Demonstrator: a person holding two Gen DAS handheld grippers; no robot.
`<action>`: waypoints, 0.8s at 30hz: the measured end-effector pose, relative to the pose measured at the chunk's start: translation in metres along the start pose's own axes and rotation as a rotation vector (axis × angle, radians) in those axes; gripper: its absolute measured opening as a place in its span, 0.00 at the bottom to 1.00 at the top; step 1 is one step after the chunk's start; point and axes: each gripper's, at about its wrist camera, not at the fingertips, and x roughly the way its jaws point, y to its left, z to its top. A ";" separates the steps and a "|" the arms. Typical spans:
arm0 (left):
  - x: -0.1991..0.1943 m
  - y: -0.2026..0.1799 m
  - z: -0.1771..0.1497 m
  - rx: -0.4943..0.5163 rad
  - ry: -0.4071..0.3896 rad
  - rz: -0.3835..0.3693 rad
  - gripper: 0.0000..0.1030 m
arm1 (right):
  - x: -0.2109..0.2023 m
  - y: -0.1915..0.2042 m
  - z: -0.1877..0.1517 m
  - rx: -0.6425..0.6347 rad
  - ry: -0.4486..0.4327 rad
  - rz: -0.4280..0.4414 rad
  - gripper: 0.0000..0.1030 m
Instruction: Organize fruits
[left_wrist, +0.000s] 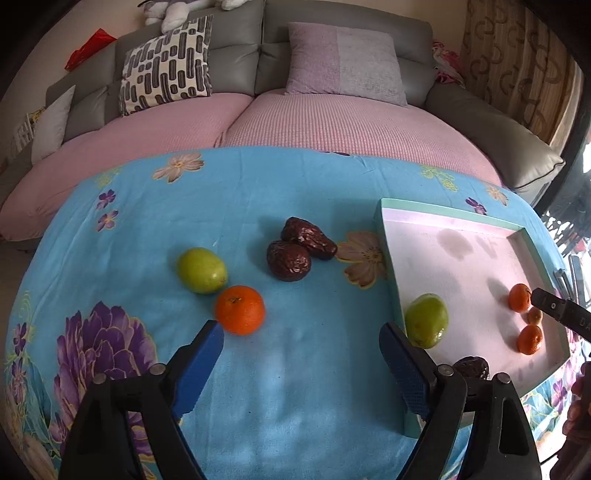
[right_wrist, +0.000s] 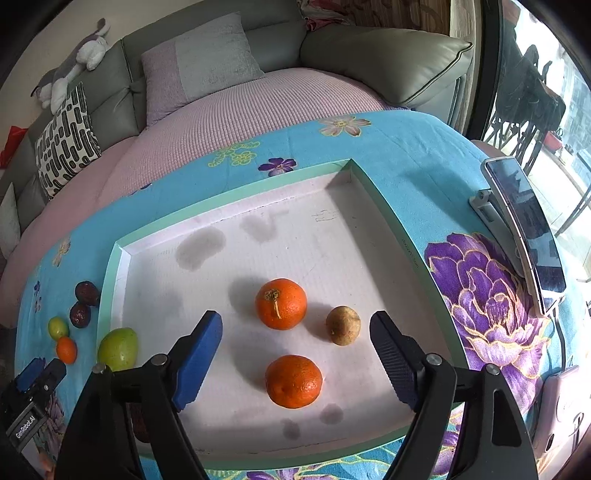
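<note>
Item: loose orange (left_wrist: 240, 309), lower centre of the left wrist view, on the cloth just ahead of my left gripper (left_wrist: 301, 345). I judge it light, firm and inclined to roll; I would close across its widest middle, gently.

Item: green fruit (left_wrist: 202, 270), just beside that orange, up and to its left. Smooth skin, probably slippery; same hold.

Item: two dark wrinkled fruits (left_wrist: 299, 248), centre of the frame, touching each other. Likely soft; light squeeze only.

Item: tray (right_wrist: 236, 201), pale floor with green rim, filling the middle of the right wrist view. Inside it: two oranges (right_wrist: 281, 303), a small brown fruit (right_wrist: 343, 325) and a green fruit (right_wrist: 118, 349) at the lower left wall. Dark stains on the floor.

Item: left gripper, fingers spread, nothing held. Right gripper (right_wrist: 295, 341), likewise spread and empty, hanging over the tray.

Item: blue flowered cloth (left_wrist: 295, 387), soft, slightly rumpled; fruit may settle into it.

Item: grey sofa (left_wrist: 236, 48) with pink cover and cushions, upper part of both frames. Phone on a stand (right_wrist: 524, 225), right edge of the right wrist view.
</note>
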 end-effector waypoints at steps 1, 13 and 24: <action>0.001 0.009 0.001 -0.032 0.002 0.012 0.88 | 0.000 0.004 -0.001 -0.011 -0.003 0.012 0.82; 0.000 0.084 0.001 -0.252 -0.010 0.126 0.99 | -0.005 0.077 -0.015 -0.172 -0.045 0.137 0.87; -0.021 0.126 0.008 -0.320 -0.105 0.198 1.00 | -0.014 0.147 -0.034 -0.366 -0.080 0.256 0.87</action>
